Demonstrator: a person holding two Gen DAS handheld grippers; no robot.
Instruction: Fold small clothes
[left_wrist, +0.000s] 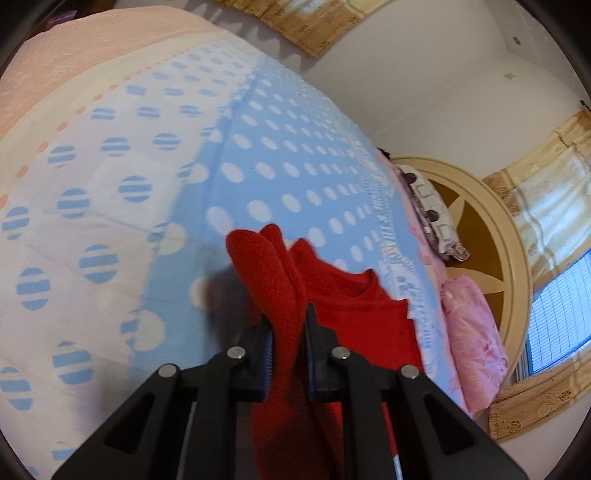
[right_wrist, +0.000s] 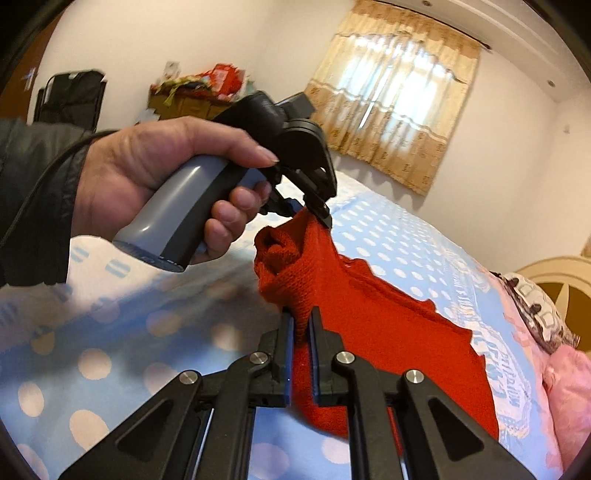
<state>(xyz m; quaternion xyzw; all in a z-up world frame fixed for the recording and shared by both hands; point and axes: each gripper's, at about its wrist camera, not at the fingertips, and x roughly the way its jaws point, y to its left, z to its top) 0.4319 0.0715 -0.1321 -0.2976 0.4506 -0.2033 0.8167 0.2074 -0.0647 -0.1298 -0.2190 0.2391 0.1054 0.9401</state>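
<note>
My left tongs (left_wrist: 289, 325) are clamped on a bunched fold of the red knit garment (left_wrist: 354, 306), and my right tongs (right_wrist: 302, 325) pinch another fold of it just below; the garment trails from both down onto the bed (left_wrist: 288, 155) to the right. The cloth under the tongs is cut off by the frame, so I cannot make out its shape or lower edge. Left of the tongs the dotted blue bedspread (right_wrist: 92, 354) lies bare; pillows (right_wrist: 535, 306) and the headboard (right_wrist: 561, 280) sit far right.
</note>
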